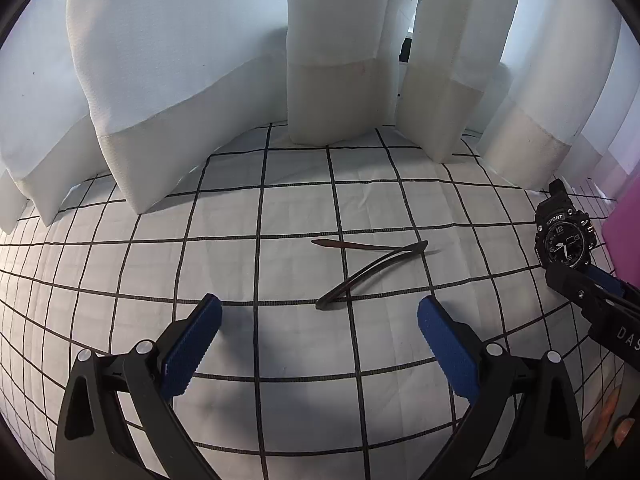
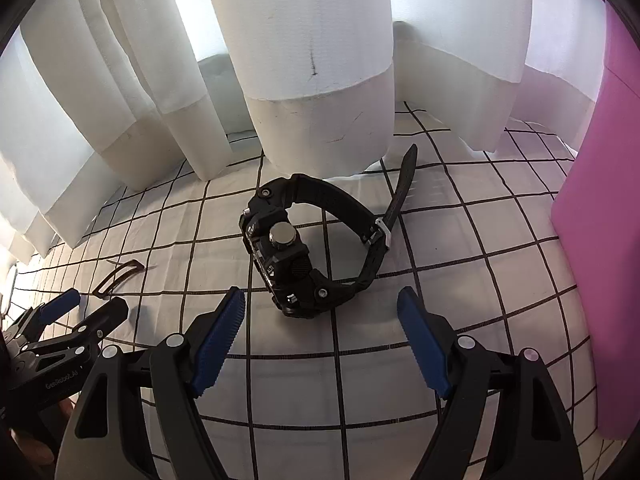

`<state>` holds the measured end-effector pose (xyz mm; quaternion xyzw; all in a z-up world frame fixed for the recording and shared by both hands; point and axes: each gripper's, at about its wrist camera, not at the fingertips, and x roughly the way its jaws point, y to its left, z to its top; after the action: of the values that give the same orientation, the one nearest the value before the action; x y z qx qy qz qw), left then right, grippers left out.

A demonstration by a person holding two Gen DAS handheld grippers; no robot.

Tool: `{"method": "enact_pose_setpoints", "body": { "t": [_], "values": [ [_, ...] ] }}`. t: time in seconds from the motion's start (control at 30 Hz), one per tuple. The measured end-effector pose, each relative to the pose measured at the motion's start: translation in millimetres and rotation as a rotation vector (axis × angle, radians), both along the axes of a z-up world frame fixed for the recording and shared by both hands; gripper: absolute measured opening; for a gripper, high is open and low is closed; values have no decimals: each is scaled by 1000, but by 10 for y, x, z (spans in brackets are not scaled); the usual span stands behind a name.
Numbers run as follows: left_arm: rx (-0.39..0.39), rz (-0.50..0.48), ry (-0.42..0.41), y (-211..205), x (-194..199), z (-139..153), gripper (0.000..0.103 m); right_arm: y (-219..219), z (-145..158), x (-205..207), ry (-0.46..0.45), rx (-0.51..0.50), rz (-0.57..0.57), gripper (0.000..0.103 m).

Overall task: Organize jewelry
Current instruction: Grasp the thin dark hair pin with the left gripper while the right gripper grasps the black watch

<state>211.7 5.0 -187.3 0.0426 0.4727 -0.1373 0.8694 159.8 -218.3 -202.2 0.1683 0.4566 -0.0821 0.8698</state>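
left hand-held gripper (image 1: 319,322) released | right hand-held gripper (image 2: 321,316) released | watch (image 2: 304,248) buckle only in right view, dial only in left

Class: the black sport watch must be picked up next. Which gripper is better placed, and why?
Right. The right gripper is open with the watch just ahead between its fingers. The left gripper faces the thin dark hair clip, with the watch off to its side.
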Motion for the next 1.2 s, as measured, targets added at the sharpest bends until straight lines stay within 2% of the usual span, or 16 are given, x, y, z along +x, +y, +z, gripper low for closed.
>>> {"method": "enact_pose_setpoints", "body": {
  "t": [0.4, 0.73, 0.97, 1.07, 1.13, 1.17, 1.2],
  "values": [
    [22, 22, -17, -87, 126, -117, 97, -41, -9, 359, 21, -65, -2, 77],
    [29, 59, -40, -143, 245, -166, 98, -26, -96, 731, 30, -152, 6, 88],
    [23, 55, -43, -204, 238, -177, 95, -120, -131, 918, 9, -141, 4, 90],
    [15, 30, -65, -283, 134, -138, 79, -189, -144, 919, -2, -125, 15, 89],
    [11, 10, -79, -351, 40, -105, 59, -237, -141, 909, -7, -122, 20, 87],
    [9, 0, -84, -369, 19, -92, 52, -244, -138, 916, -12, -122, 22, 85],
    [2, -8, -87, -383, 0, -77, 34, -239, -132, 873, -20, -122, 25, 79]
  ]
}}
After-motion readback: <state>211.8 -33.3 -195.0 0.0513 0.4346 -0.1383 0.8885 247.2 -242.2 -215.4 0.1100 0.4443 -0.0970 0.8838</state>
